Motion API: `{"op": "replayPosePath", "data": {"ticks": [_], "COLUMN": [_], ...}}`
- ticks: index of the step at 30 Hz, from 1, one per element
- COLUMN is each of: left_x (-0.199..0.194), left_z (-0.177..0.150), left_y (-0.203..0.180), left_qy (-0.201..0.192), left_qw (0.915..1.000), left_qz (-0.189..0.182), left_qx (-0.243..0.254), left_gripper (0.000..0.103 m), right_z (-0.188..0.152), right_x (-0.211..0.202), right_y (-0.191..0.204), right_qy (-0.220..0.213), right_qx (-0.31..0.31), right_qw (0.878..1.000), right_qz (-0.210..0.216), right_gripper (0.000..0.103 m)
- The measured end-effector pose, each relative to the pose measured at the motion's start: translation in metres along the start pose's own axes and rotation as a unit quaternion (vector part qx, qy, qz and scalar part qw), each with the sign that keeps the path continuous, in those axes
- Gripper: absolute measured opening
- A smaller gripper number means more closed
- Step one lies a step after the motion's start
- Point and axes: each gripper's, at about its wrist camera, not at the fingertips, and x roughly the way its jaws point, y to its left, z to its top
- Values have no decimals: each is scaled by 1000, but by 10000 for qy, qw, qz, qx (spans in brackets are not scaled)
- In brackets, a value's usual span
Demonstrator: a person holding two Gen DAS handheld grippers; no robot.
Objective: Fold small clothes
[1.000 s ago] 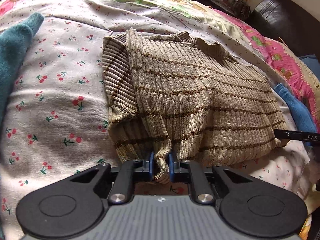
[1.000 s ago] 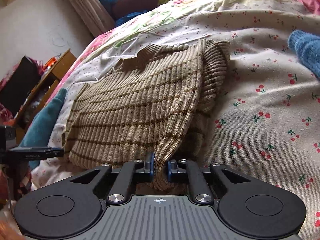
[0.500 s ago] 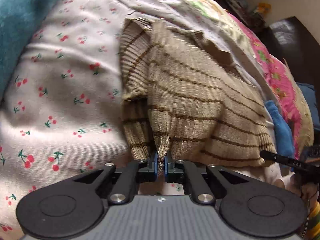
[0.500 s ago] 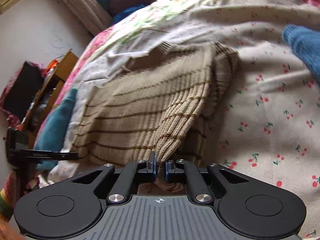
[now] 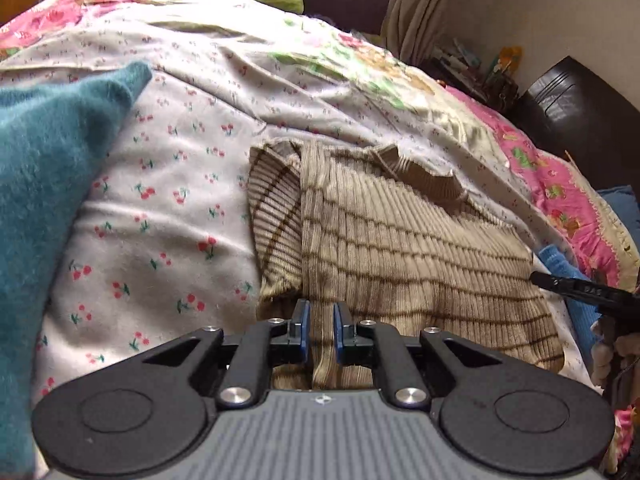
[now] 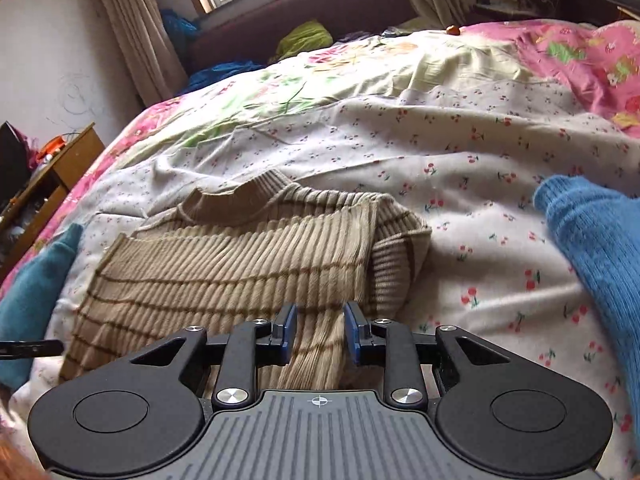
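Note:
A tan ribbed sweater with brown stripes point(image 5: 400, 248) lies flat on the cherry-print bedsheet point(image 5: 160, 216), its sleeves folded in. My left gripper point(image 5: 319, 330) stands slightly open over the hem at the sweater's left corner, the fabric loose between the blue pads. In the right wrist view the sweater point(image 6: 240, 264) lies ahead. My right gripper point(image 6: 318, 332) is open wide, the hem's right corner lying loose between the pads.
A teal garment point(image 5: 48, 184) lies left of the sweater, seen also in the right wrist view point(image 6: 28, 292). A blue knit garment point(image 6: 596, 248) lies on the right. Pink floral bedding point(image 6: 560, 52), a headboard and curtains are beyond.
Both grippers have opened and let go of the hem. The lifted lower edge has dropped, and the sweater now lies flat on the bed.

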Motion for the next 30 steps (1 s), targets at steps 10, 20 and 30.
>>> {"op": "replayPosePath", "data": {"ticks": [10, 20, 30], "left_x": [76, 69, 54], "left_z": [39, 42, 38], "left_y": [-11, 12, 13], "left_qy": [82, -359, -660], "left_qw": [9972, 9972, 9962], "left_qz": [479, 647, 567], "left_qx": [564, 71, -85], "left_gripper": [24, 25, 26], "right_z": [26, 27, 41], "right_x": [27, 38, 51], "right_y": [-19, -2, 79], "right_qy": [-88, -272, -308], "right_qx": [487, -215, -922], "right_qw": [9985, 9941, 9953], "right_qz": [-227, -1028, -34], "right_gripper": [5, 10, 27]}}
